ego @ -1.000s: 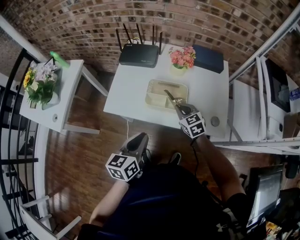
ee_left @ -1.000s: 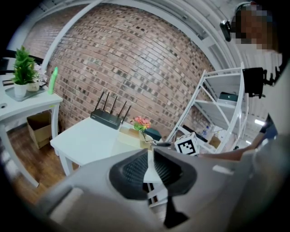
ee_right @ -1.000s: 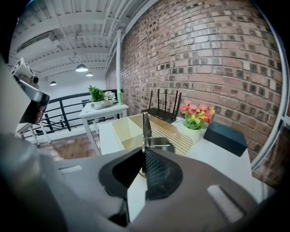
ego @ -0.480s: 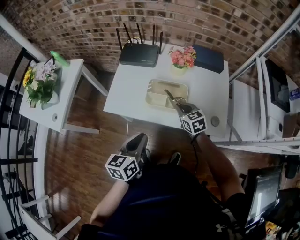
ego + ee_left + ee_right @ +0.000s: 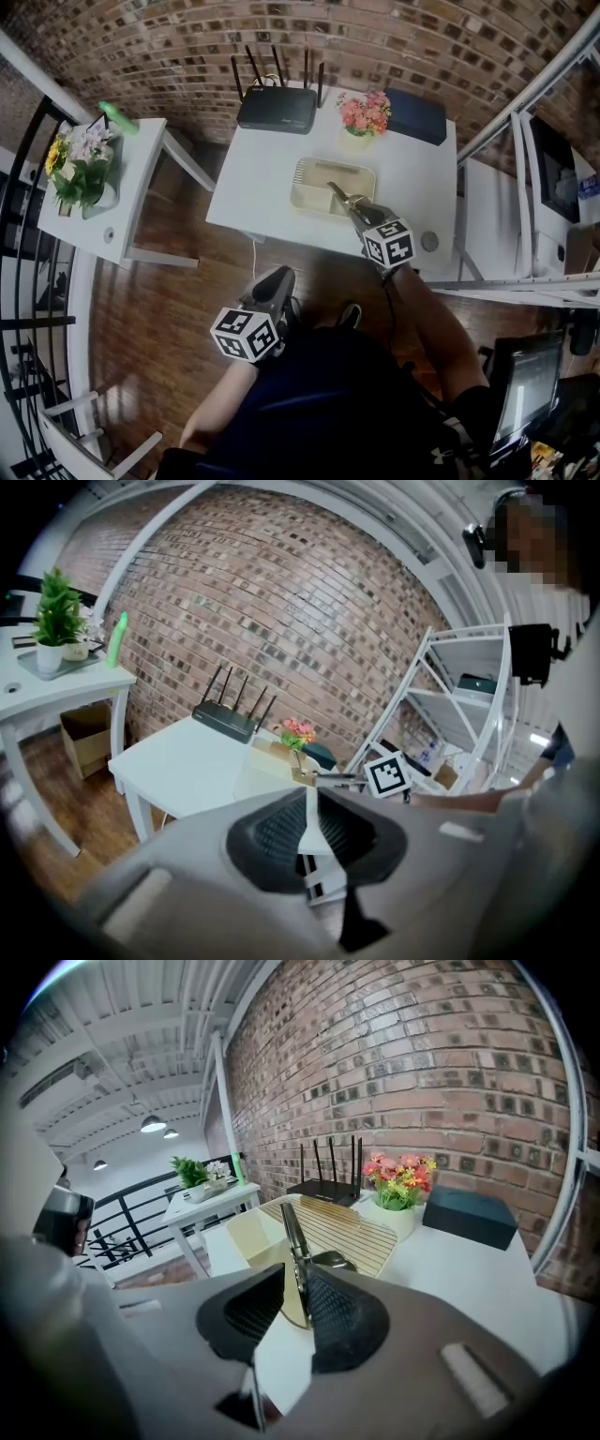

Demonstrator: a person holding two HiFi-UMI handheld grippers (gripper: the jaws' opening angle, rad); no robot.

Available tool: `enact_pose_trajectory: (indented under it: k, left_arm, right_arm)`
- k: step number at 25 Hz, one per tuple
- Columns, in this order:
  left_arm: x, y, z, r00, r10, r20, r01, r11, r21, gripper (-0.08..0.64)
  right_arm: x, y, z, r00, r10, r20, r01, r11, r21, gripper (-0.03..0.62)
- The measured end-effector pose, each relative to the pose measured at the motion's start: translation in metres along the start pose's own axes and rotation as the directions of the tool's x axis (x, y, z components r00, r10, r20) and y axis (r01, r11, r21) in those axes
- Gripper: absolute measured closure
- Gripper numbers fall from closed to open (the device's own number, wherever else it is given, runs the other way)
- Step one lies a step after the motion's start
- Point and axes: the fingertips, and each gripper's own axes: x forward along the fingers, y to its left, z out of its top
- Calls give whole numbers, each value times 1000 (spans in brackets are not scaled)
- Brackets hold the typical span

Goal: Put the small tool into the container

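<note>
A cream container (image 5: pixel 307 200) with a slatted floor stands on the white table (image 5: pixel 253 178). My right gripper (image 5: pixel 357 214) hovers at the container's near right corner. A small metal tool (image 5: pixel 338 195) sticks out from it over the container. In the right gripper view the tool (image 5: pixel 292 1234) rests against the right pad, and a gap shows on the left pad's side. The jaws of the right gripper (image 5: pixel 298 1302) are opening, with the tool still between them. My left gripper (image 5: pixel 278 281) is held low over the wooden floor, in front of the table. It is shut and holds nothing.
At the table's back stand a black router (image 5: pixel 278 110), a pot of pink flowers (image 5: pixel 365 116) and a dark box (image 5: pixel 416 117). A small round disc (image 5: pixel 430 243) lies at the near right. A side table with plants (image 5: pixel 92 192) is on the left and metal shelving (image 5: pixel 525 187) on the right.
The right gripper's marker cube has drifted slightly right and up in the head view. The tool stays over the container. The left gripper has not moved.
</note>
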Motion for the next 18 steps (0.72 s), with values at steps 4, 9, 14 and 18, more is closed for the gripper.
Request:
enact_pose_trajectory:
  k: [4,9,14,18]
  left_arm:
    - [1,0,-1,1000,0,-1,0,1000,-1,524]
    - [5,-3,-2,1000,-8,-7,8,1000,2,523]
    - [9,-8,-2,1000,-20,-18,20,1000,5,524]
    - [14,-13,-4,999,-33,-28,33,999,15,524]
  right_arm:
    - [-6,3,4,1000,1,22,-1,1000,9,504]
    - [-21,5,19,996,-11,91,8,999,34,500]
    - [-39,7,32,989,-9,144,0,998,61,500]
    - [-59,8,36,982,-10,187,-10,994,108,502]
